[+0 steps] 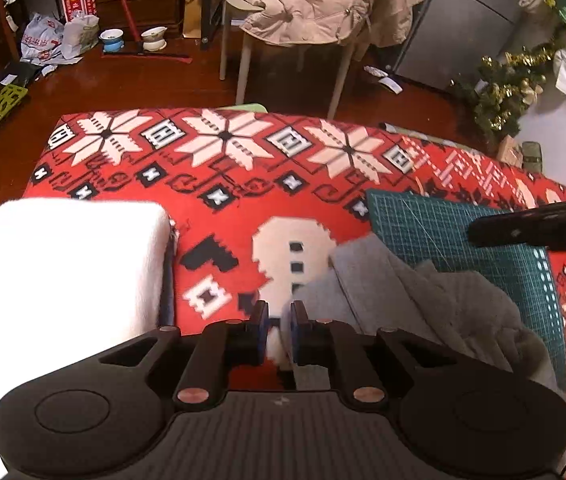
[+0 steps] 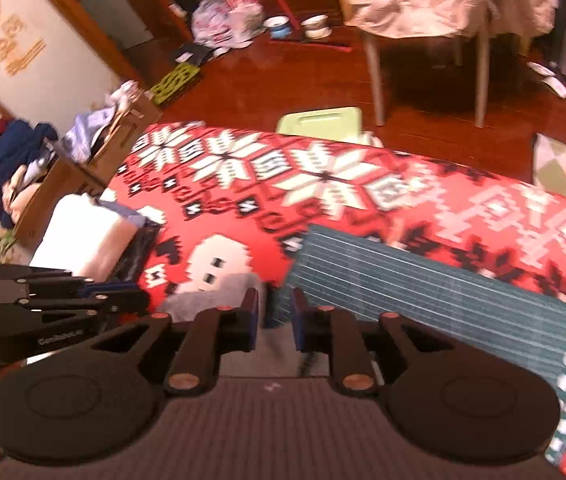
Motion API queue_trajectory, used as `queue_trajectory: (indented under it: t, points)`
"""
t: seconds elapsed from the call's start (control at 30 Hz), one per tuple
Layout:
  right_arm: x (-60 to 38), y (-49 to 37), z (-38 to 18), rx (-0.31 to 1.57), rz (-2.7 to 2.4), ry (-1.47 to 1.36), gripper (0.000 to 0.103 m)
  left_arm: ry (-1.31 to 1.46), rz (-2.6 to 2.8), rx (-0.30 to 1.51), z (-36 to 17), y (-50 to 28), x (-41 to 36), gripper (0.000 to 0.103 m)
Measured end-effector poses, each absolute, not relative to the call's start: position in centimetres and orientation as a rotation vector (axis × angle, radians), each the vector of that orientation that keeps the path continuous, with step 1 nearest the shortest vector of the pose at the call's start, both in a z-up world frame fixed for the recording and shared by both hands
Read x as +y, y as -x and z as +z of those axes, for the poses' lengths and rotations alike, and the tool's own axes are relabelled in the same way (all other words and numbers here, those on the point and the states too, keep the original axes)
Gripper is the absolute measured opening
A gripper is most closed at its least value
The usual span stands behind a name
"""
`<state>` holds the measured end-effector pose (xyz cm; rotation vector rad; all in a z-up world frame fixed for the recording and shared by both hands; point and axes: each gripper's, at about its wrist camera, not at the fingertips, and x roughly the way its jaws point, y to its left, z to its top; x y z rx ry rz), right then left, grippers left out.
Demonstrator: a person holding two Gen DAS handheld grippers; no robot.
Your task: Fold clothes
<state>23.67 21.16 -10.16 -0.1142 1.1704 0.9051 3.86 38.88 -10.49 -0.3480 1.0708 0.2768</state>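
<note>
A grey garment (image 1: pixel 411 300) lies crumpled on the red patterned blanket (image 1: pixel 243 184), partly over a green cutting mat (image 1: pixel 463 240). My left gripper (image 1: pixel 280 316) hovers at the garment's left edge, its jaws a narrow gap apart with only blanket and cloth edge showing between them. In the right wrist view the right gripper (image 2: pixel 276 312) hangs over the grey garment (image 2: pixel 219 292) by the mat's (image 2: pixel 423 300) near corner, jaws slightly apart and holding nothing. The left gripper (image 2: pixel 139 296) shows side-on at the left. A black finger (image 1: pixel 543 228) of the right gripper enters from the right.
A folded white stack (image 1: pixel 63 272) sits on the blanket's left side, over darker folded clothes. Beyond the blanket is a wooden floor with a coat-draped chair (image 1: pixel 323 4), bowls, bags, a small Christmas tree (image 1: pixel 511 88) and boxes of clothes (image 2: pixel 43 168).
</note>
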Motion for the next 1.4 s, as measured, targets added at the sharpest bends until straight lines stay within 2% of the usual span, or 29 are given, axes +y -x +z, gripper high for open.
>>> queue_trajectory:
  t: [0.3, 0.47, 0.57, 0.63, 0.77, 0.97, 1.1, 1.17, 1.2, 1.3, 1.4]
  points:
    - [9.9, -21.8, -9.5, 1.207, 0.754, 0.088, 0.021, 0.312, 0.201, 1.11, -8.9, -2.3, 33.9, 0.011]
    - [5.1, -19.4, -10.4, 1.24, 0.698, 0.049, 0.026, 0.29, 0.129, 1.116, -8.6, -3.2, 30.5, 0.011]
    - [3.4, -18.0, -10.8, 1.25, 0.676, 0.03, 0.026, 0.312, 0.056, 1.11, -8.2, -4.6, 28.5, 0.022]
    - [2.3, -17.1, -10.9, 1.255, 0.667, -0.001, 0.026, 0.341, 0.0, 1.104, -8.0, -5.7, 27.3, 0.038]
    - [0.8, -15.8, -10.8, 1.254, 0.655, -0.048, 0.03, 0.365, -0.075, 1.117, -8.7, -8.4, 25.2, 0.039]
    - [-1.8, -14.7, -11.1, 1.249, 0.628, -0.146, 0.032, 0.389, -0.108, 1.229, -11.5, -12.3, 22.9, 0.039]
    - [-3.1, -14.6, -11.8, 1.25, 0.609, -0.188, 0.032, 0.303, -0.076, 1.299, -13.0, -13.3, 21.5, 0.031]
    - [-3.0, -14.7, -12.1, 1.245, 0.612, -0.178, 0.032, 0.304, -0.075, 1.303, -13.4, -13.2, 21.5, 0.022]
    - [-2.7, -14.9, -12.3, 1.244, 0.62, -0.169, 0.032, 0.299, -0.071, 1.305, -13.5, -13.1, 21.4, 0.014]
    - [-1.6, -15.6, -13.0, 1.238, 0.643, -0.141, 0.032, 0.277, -0.04, 1.295, -13.2, -12.4, 21.8, 0.008]
    - [-0.4, -16.3, -13.6, 1.23, 0.669, -0.105, 0.032, 0.292, 0.018, 1.281, -12.8, -11.3, 22.4, 0.007]
